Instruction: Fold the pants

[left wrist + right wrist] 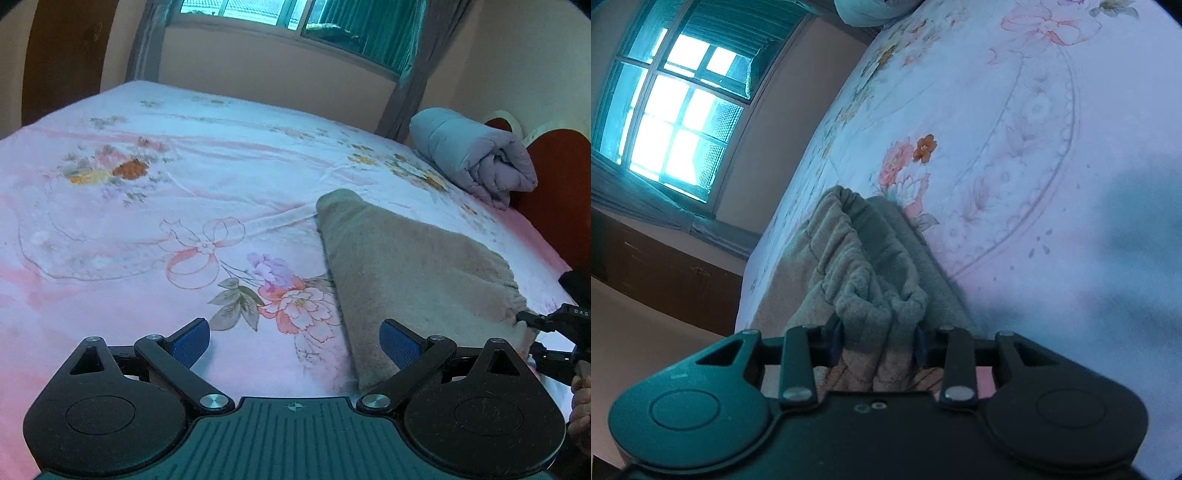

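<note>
Fuzzy grey-beige pants (413,266) lie folded lengthwise on the floral bedspread (147,229), running from the near right toward the middle. My left gripper (295,341) is open and empty, its blue pads (192,341) spread wide just above the sheet, the right pad over the pants' near edge. My right gripper (879,341) is shut on the gathered waistband of the pants (879,295); it also shows in the left wrist view (535,321) at the pants' right edge.
A rolled grey quilt (476,151) lies at the far right by the red headboard (561,177). A window with green curtains (332,18) is behind the bed. A brown cabinet (665,269) stands by the wall.
</note>
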`<action>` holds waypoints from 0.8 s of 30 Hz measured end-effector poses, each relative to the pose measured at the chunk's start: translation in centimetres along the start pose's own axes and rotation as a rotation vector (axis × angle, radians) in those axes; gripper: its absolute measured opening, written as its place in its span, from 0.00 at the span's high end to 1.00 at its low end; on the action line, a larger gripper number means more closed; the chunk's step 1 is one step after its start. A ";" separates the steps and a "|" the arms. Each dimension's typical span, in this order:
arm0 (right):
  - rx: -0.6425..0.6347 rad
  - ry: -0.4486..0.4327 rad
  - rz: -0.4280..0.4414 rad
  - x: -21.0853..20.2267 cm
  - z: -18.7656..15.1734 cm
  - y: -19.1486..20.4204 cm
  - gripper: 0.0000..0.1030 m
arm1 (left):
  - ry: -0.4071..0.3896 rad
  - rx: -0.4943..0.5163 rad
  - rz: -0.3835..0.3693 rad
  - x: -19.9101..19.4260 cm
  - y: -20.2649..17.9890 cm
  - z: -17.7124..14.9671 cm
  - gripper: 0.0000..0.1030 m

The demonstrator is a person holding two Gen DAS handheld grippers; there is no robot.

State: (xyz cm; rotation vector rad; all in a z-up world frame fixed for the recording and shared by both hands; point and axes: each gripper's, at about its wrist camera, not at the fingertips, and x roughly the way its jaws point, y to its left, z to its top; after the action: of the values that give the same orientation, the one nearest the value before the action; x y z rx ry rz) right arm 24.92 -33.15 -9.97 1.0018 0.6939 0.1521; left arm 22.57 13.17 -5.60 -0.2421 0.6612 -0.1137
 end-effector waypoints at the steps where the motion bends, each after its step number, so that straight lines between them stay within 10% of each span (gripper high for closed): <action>1: -0.012 0.002 -0.004 -0.1 0.0 0.2 0.74 | 0.001 0.001 -0.001 0.2 0.0 0.0 0.05; 14: -0.141 -0.130 -0.115 -3.5 0.5 3.8 0.62 | -0.076 0.024 0.044 3.2 -0.9 2.6 0.05; 17: -0.284 -0.225 -0.158 -4.8 0.6 5.2 0.63 | -0.082 0.044 0.026 5.4 -2.5 4.9 0.05; 24: -0.747 -0.134 -0.253 3.3 2.8 13.2 0.65 | -0.050 0.156 0.062 11.1 -5.9 8.9 0.05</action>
State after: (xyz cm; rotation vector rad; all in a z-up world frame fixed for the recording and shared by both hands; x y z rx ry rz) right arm 31.63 -26.51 0.23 0.2039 0.5658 0.1072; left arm 36.61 7.14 -3.90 -0.0741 0.6061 -0.0989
